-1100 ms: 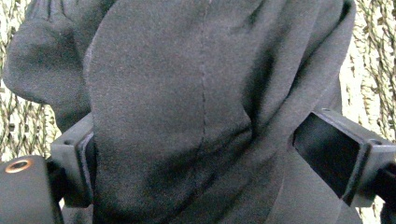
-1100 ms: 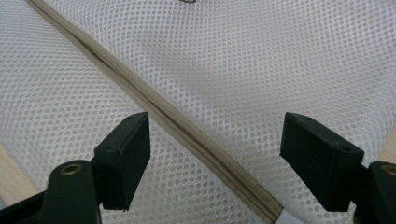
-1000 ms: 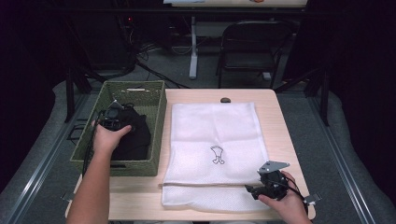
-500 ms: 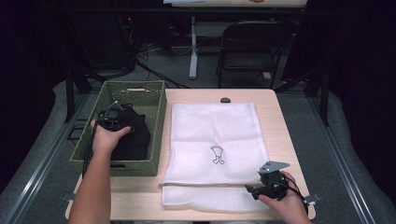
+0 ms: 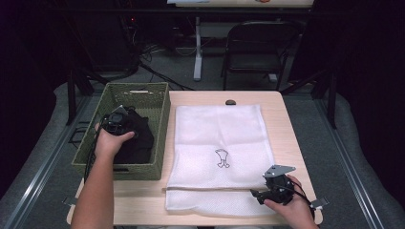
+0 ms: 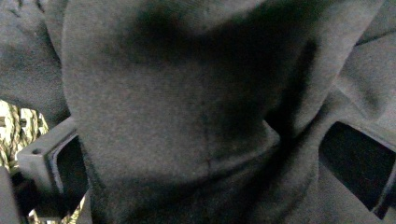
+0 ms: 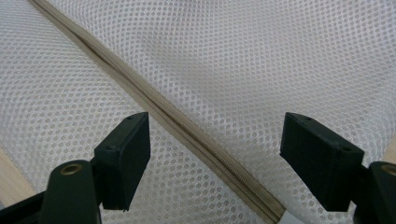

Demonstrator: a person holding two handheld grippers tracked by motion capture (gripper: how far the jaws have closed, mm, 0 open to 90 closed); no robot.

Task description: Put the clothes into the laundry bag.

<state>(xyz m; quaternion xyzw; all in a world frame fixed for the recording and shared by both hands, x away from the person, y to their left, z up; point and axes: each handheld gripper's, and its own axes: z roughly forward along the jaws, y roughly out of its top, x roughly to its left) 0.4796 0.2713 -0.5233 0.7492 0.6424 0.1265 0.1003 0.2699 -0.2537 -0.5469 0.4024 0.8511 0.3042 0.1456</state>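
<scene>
Left gripper (image 5: 116, 125) jaws wide around black cloth (image 6: 187, 116) in basket (image 5: 157, 102), nothing gripped; right gripper (image 7: 215, 158) wide open over bag (image 5: 219, 133) zipper (image 7: 187, 130); bite deep before lifting.

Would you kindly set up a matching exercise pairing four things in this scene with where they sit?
Things:
1. black fabric garment
2. white mesh laundry bag
3. green woven basket
4. small dark round object

Places:
A. at the table's far edge, just beyond the bag
B. spread flat on the light wooden table, beige zipper near the front
C. inside the basket, under the left claw
D. at the table's left side

Pairs: 1-C, 2-B, 3-D, 4-A
</scene>
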